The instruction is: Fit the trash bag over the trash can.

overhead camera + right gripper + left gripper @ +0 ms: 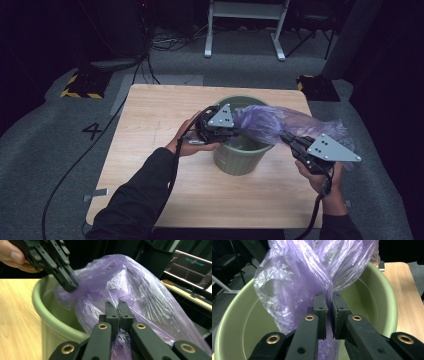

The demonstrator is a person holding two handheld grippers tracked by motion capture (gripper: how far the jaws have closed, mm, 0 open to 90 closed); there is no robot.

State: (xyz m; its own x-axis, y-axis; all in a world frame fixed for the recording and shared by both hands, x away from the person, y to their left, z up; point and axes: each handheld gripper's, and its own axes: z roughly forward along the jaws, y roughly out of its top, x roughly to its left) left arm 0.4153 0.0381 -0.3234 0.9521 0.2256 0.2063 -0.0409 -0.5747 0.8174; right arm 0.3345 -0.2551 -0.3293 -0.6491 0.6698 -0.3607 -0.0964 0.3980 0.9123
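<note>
Table: a light wooden table point(150, 115) on grey carpet, in a dark room.
Bin: a green plastic waste bin point(240, 160) stands upright near the middle of the table, its mouth open upward.
Bag: a thin purple plastic bag point(280, 122) is stretched over the bin's right rim, reaching from the bin's mouth out past its right side; it is crumpled and partly see-through.
Left gripper: the left gripper point(231, 131) is held over the bin's near rim; in the left gripper view its jaws are closed on a twisted fold of the bag point(312, 272), with the bin's inside point(372, 297) behind.
Right gripper: the right gripper point(287, 139) sits just right of the bin; in the right gripper view its jaws pinch the bag's film point(130, 282) beside the bin's rim point(47, 312).
Hands: the left hand point(187, 142) and right hand point(327, 182) each hold a gripper, dark sleeves coming from the bottom.
Floor: cables and a painted 4 point(93, 131) lie left of the table.
</note>
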